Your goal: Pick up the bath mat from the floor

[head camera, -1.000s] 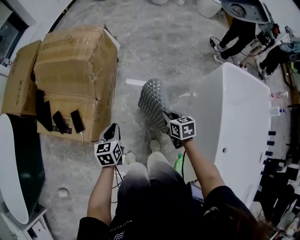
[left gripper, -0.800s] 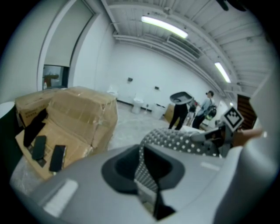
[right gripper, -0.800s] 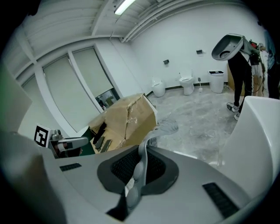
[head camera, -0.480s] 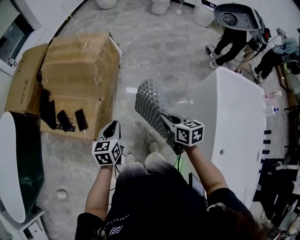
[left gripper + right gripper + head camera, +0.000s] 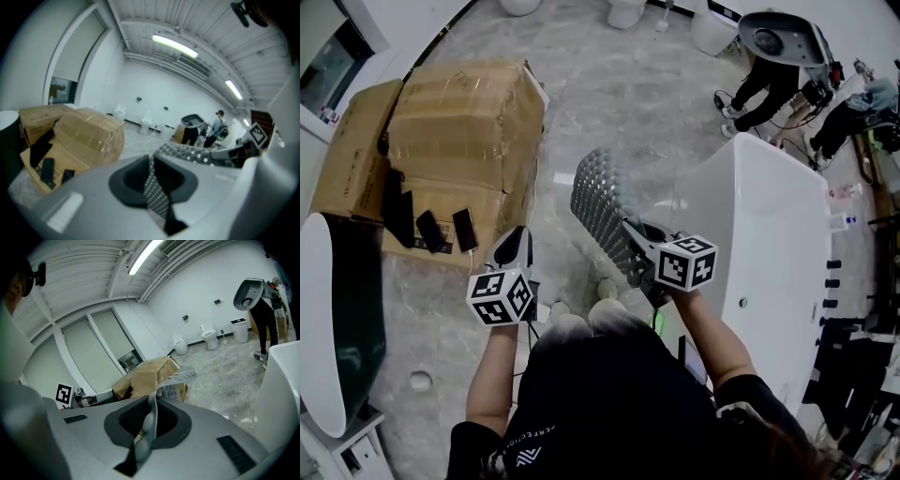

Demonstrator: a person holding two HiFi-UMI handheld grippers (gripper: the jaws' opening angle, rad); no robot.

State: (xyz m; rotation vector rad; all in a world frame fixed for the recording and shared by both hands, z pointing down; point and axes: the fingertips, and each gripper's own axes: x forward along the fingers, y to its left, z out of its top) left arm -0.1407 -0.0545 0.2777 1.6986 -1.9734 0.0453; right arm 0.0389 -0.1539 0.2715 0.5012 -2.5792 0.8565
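Marbled floor (image 5: 609, 103), cardboard boxes (image 5: 455, 122), white bathtub (image 5: 769, 234) beside, right gripper (image 5: 631, 232) jaws clenched on bath mat (image 5: 598, 202), left gripper (image 5: 517, 240) jaws clenched.

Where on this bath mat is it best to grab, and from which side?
Pinch its thin near edge from the person's side. The bath mat is a limp, bumpy sheet, so likely only an edge fits between jaws. The left gripper and right gripper hold it that way.

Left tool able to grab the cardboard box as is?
Likely no. Path to the box looks free, only floor between, but the left tool is shut on the mat, which the right tool also clamps.
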